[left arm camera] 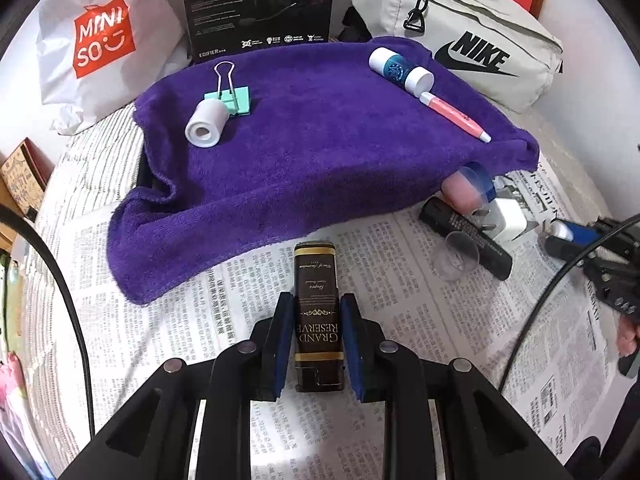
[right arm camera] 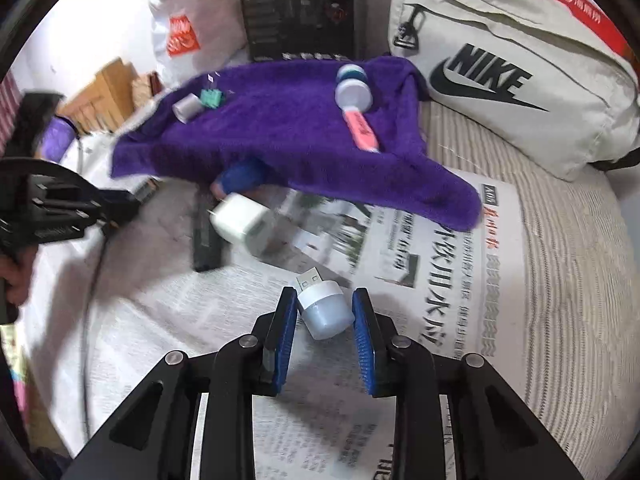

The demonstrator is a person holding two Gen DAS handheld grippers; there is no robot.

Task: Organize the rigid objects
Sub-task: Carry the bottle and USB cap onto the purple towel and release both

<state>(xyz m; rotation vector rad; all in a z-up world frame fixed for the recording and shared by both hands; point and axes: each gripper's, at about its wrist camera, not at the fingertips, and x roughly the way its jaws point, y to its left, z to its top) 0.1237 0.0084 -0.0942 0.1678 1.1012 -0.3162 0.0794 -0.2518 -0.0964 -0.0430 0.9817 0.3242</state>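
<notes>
Right, we start close in with the left tongs (left arm camera: 316,328): they are clamped on a dark brown rectangular box (left arm camera: 318,312) with gold lettering, blue pads pressed against both long sides. Its long axis runs straight out along the tongs toward twelve o'clock, the far end poking past the fingertips over the newspaper (left arm camera: 224,320) spread on the bed.

Over in the right wrist view, the right tongs (right arm camera: 326,312) are squeezed on a small white USB lamp (right arm camera: 324,308). It sits skewed in the grip, metal plug aimed at about eleven o'clock, dome toward five.

Further out, at about two o'clock from the left tongs, a loose cluster waits on the newspaper: a black tube (left arm camera: 466,238), a white charger plug (left arm camera: 506,220) and a clear little cup (left arm camera: 458,256), near one another.

Beyond that lies the purple towel (left arm camera: 320,152), dead ahead at twelve for both tongs. On it we see a white tape roll (left arm camera: 206,122) touching a mint binder clip (left arm camera: 234,98) at eleven, and a blue-and-white bottle (left arm camera: 400,70) just beside a pink pen (left arm camera: 454,116) at one.

We reckon the towel is the sorting spot, so both held things likely travel forward; the left hand's box already points that way.
</notes>
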